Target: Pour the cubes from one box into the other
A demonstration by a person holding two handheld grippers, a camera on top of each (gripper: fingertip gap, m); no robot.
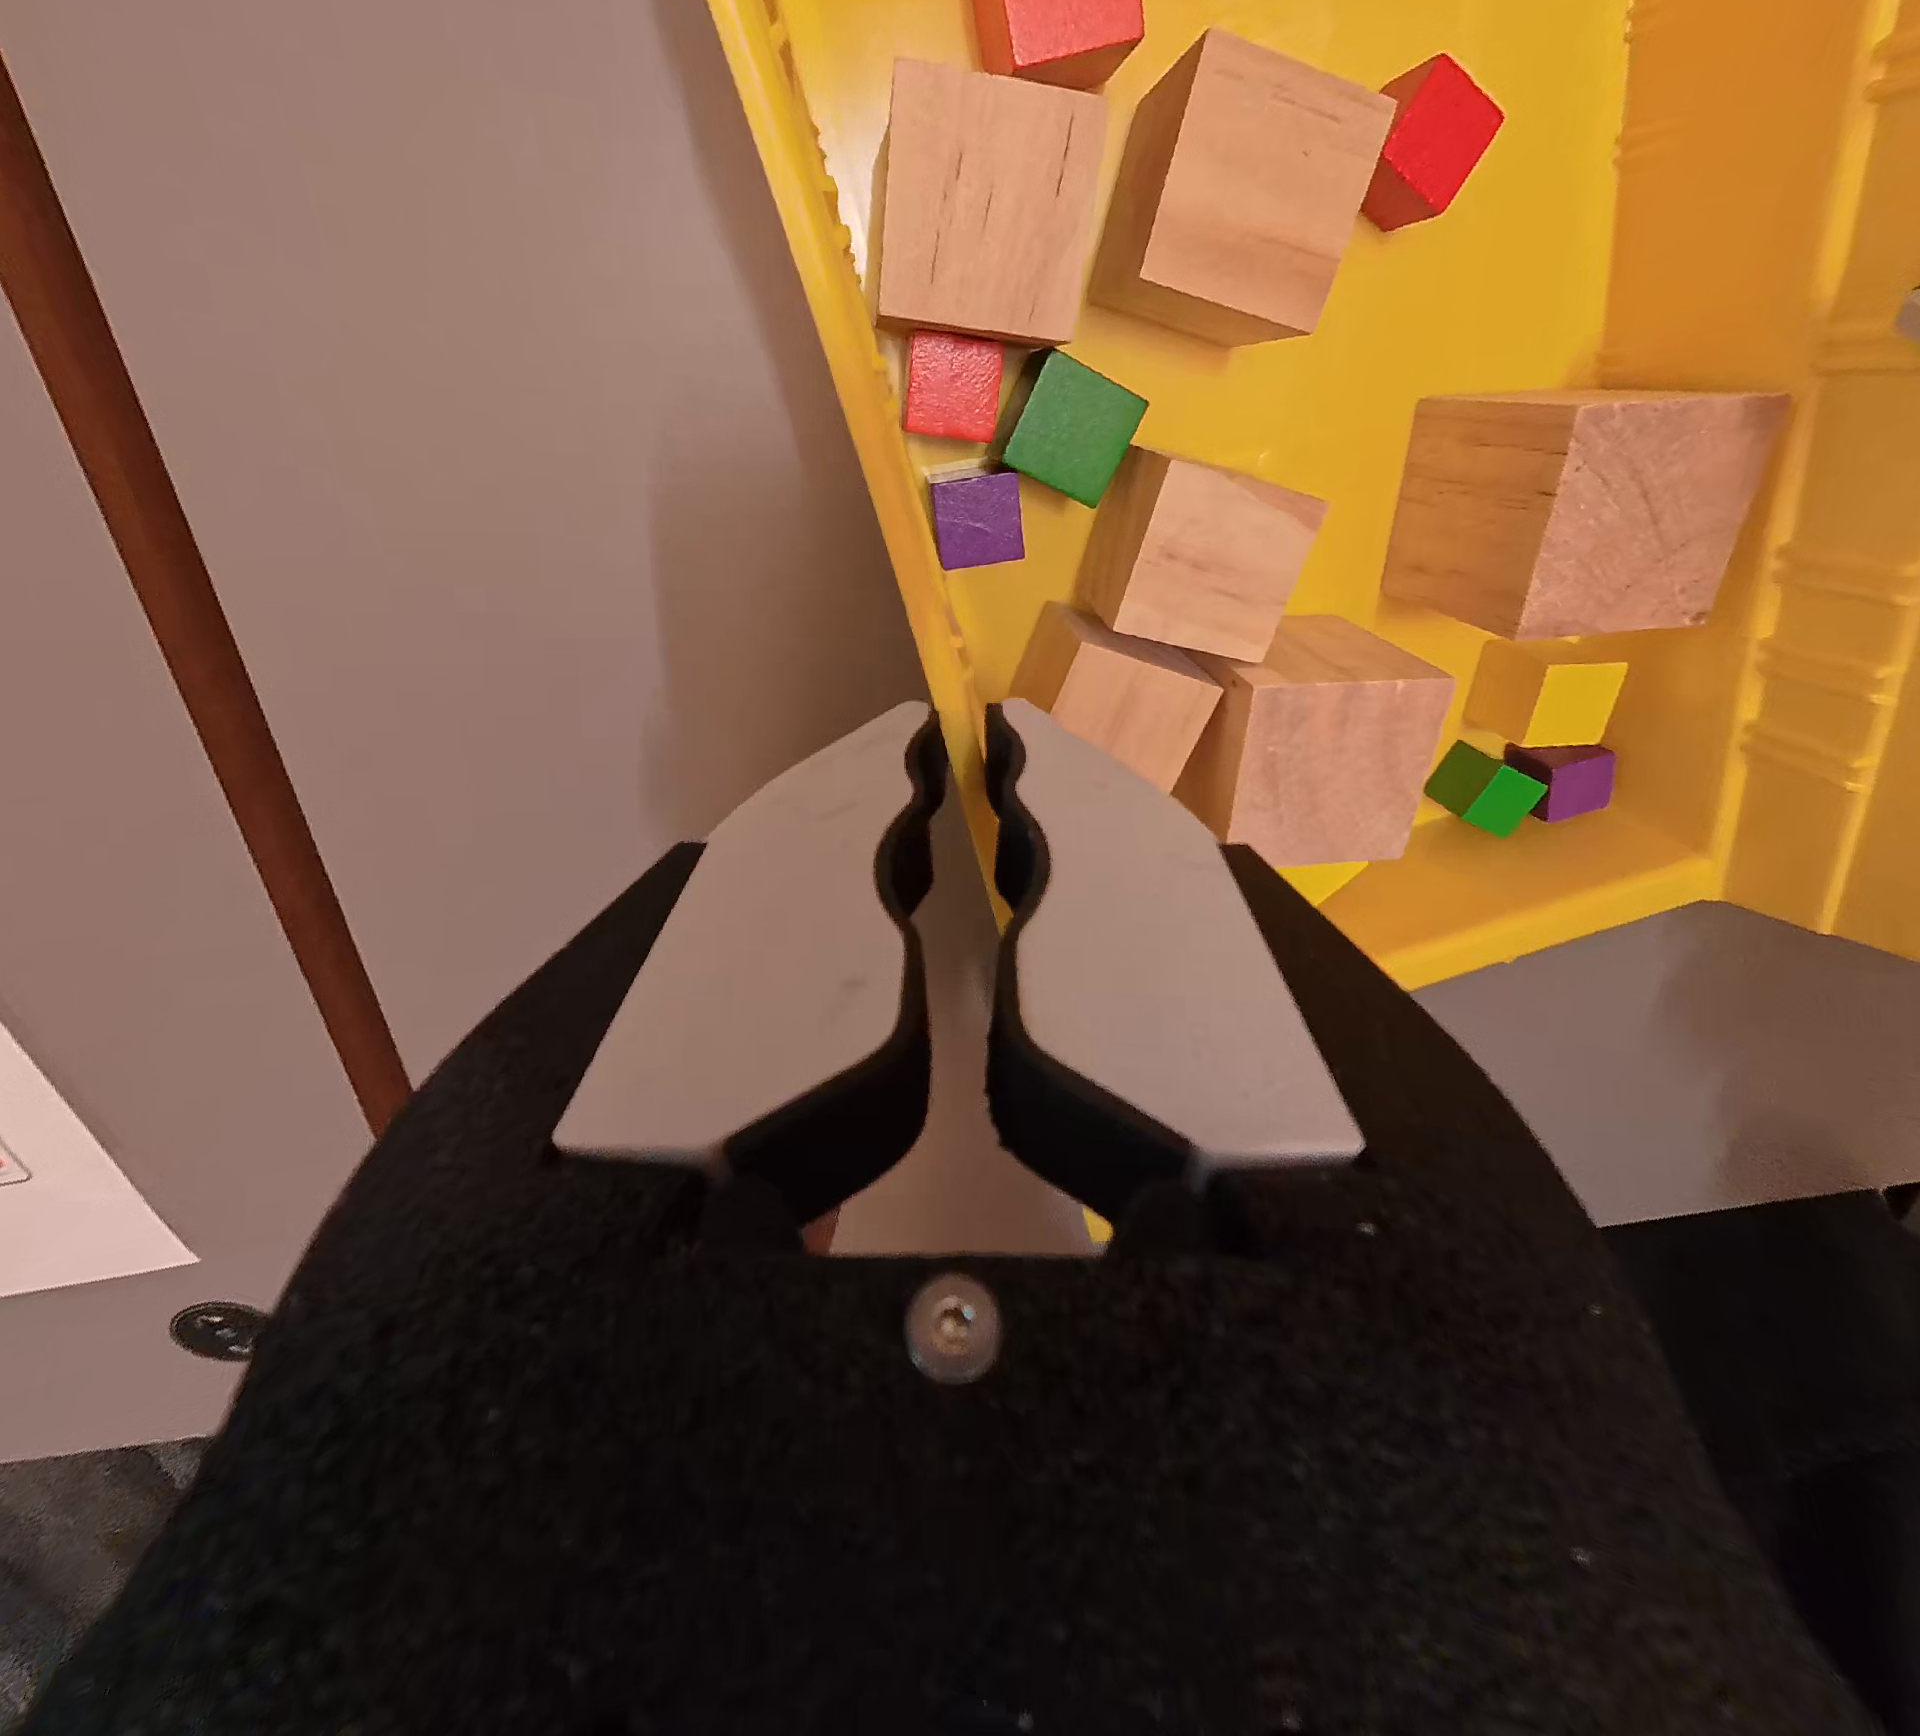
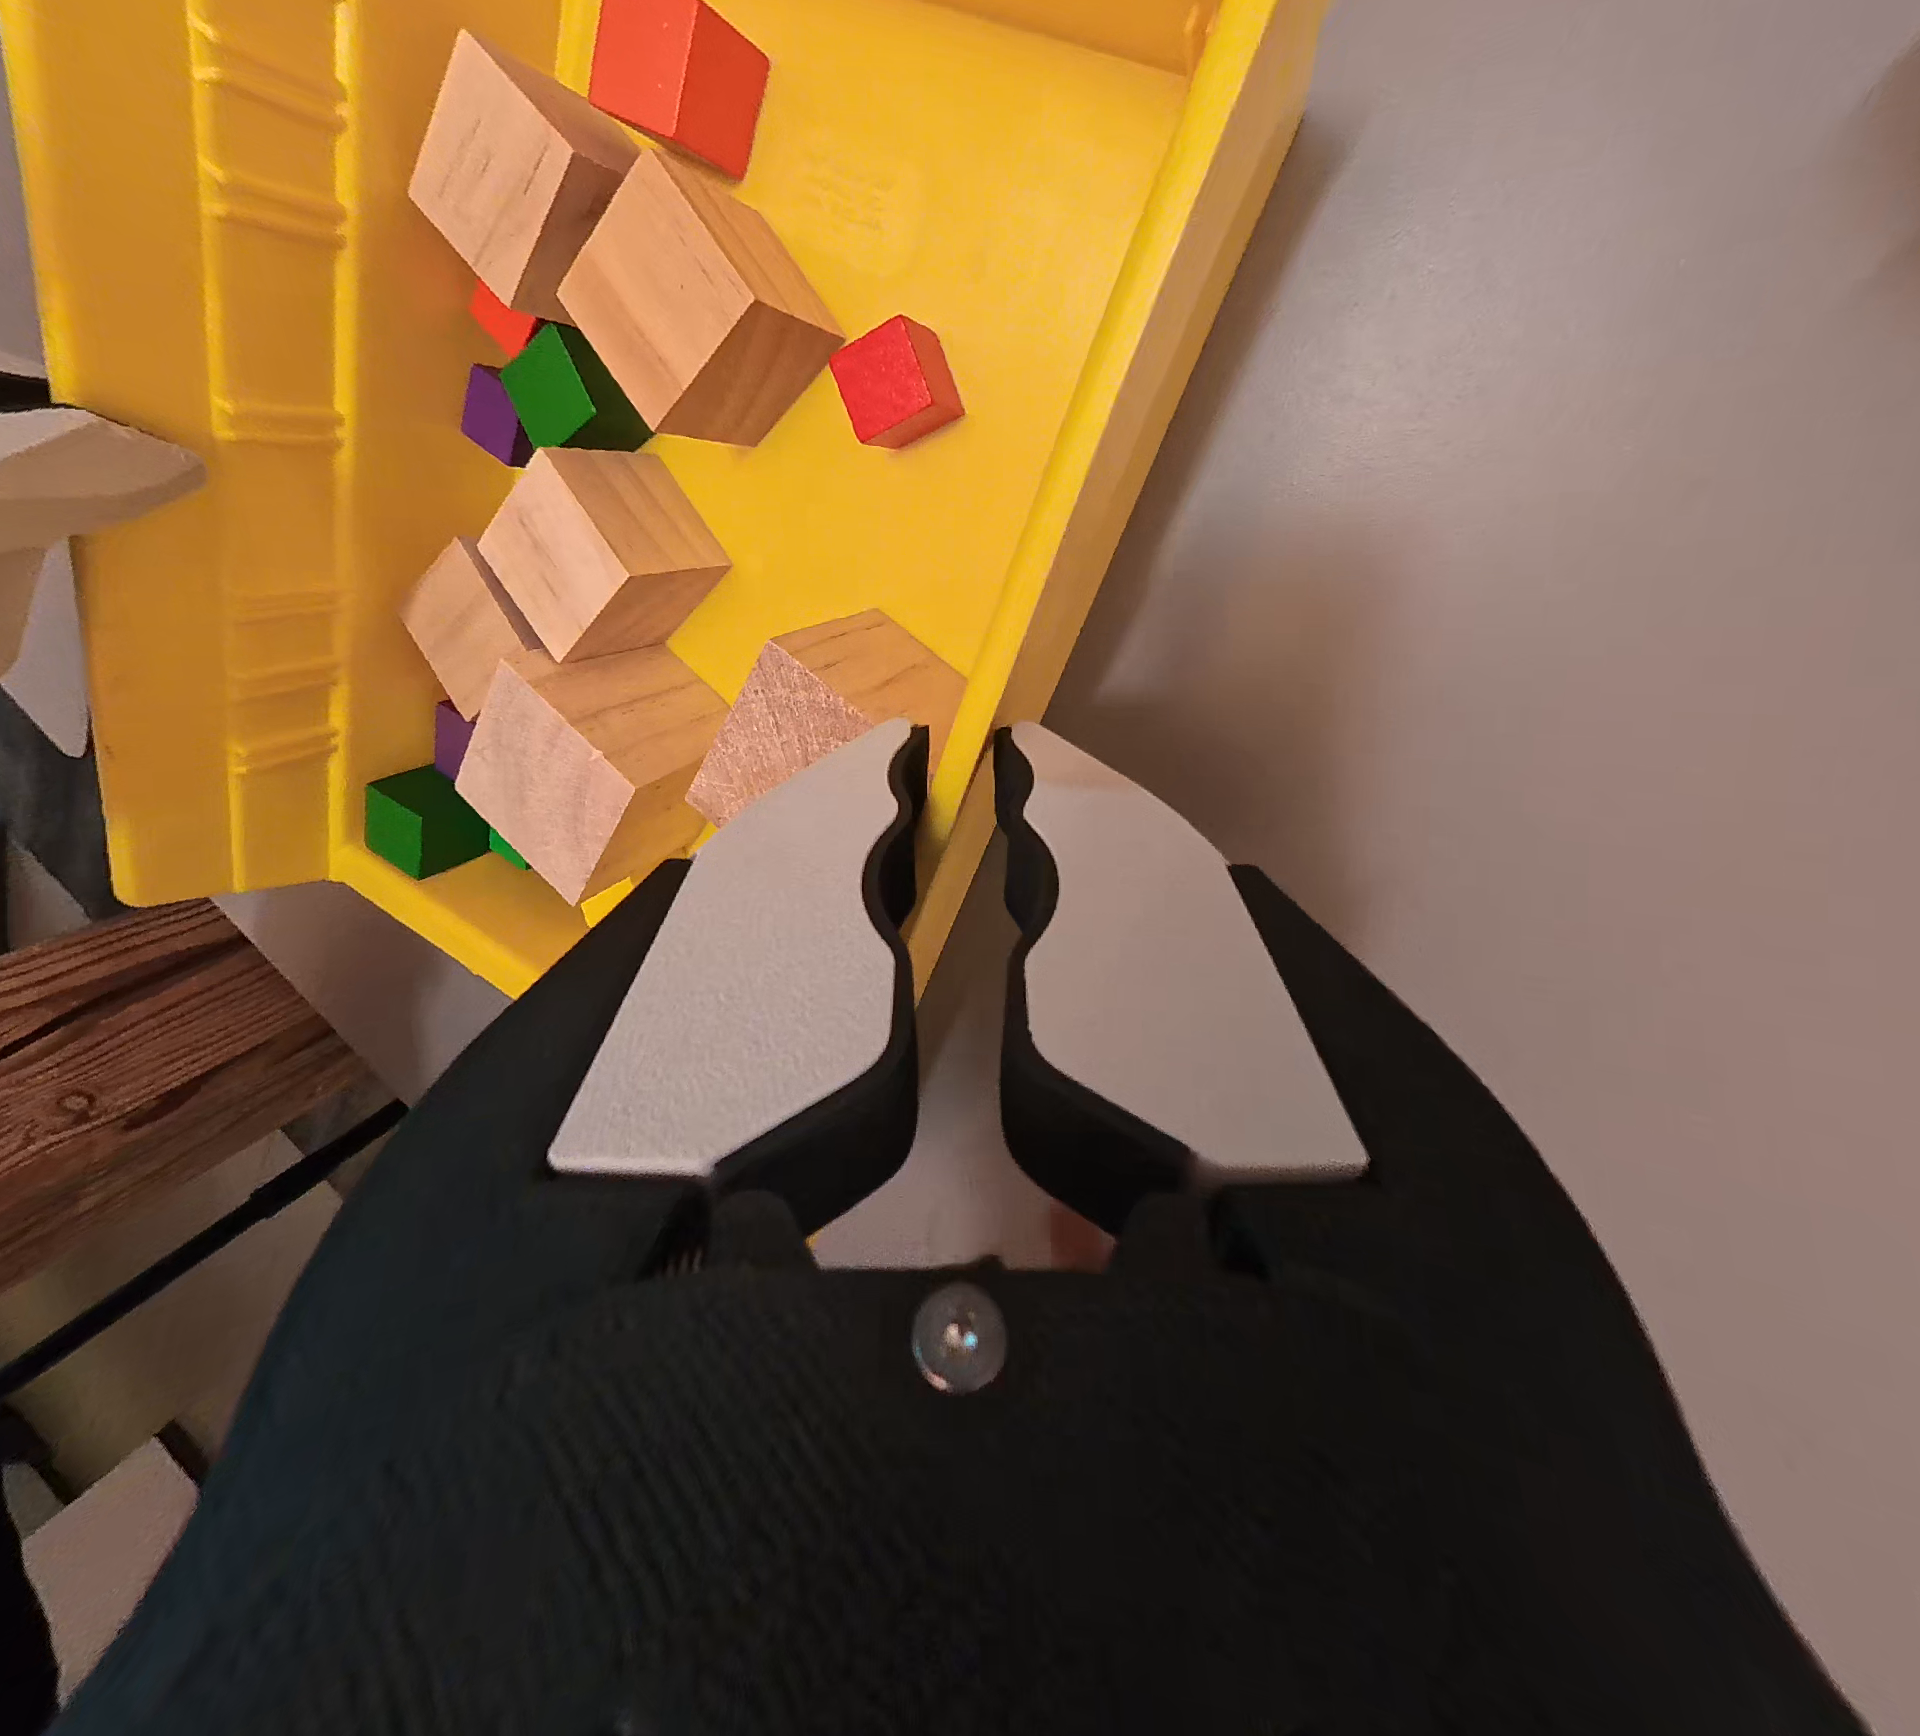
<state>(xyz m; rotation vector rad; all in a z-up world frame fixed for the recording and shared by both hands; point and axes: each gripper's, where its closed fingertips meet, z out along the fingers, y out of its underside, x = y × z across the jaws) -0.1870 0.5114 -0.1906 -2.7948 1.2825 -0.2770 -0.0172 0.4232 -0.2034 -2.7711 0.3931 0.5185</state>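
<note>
Left wrist view shows the left gripper (image 1: 961, 736) nearly closed, pinching the thin side wall of the yellow box (image 1: 1538, 24), which runs from the fingertips up toward 12 o'clock. Right wrist view shows the right gripper (image 2: 961, 746) clamped the same way on the opposite wall, rising toward 1 o'clock, with the left gripper's pale tip at 9 o'clock on the far side. The cubes (image 1: 1226, 190), big plain wooden ones and small red, green, purple and yellow ones, lie scattered over the box floor, several gathered at the near end by 5 o'clock in the left view. The box appears lifted and tipped, judging by the grey wall (image 1: 416, 336) behind it, so the pour seems under way; the second box is not in view. Doing this well likely means rotating both grips together at one pace, so the thin walls do not twist or slip free. A wooden ledge (image 2: 125, 1063) sits at 8 o'clock in the right view, close under the box corner; open room lies toward 3 o'clock.
</note>
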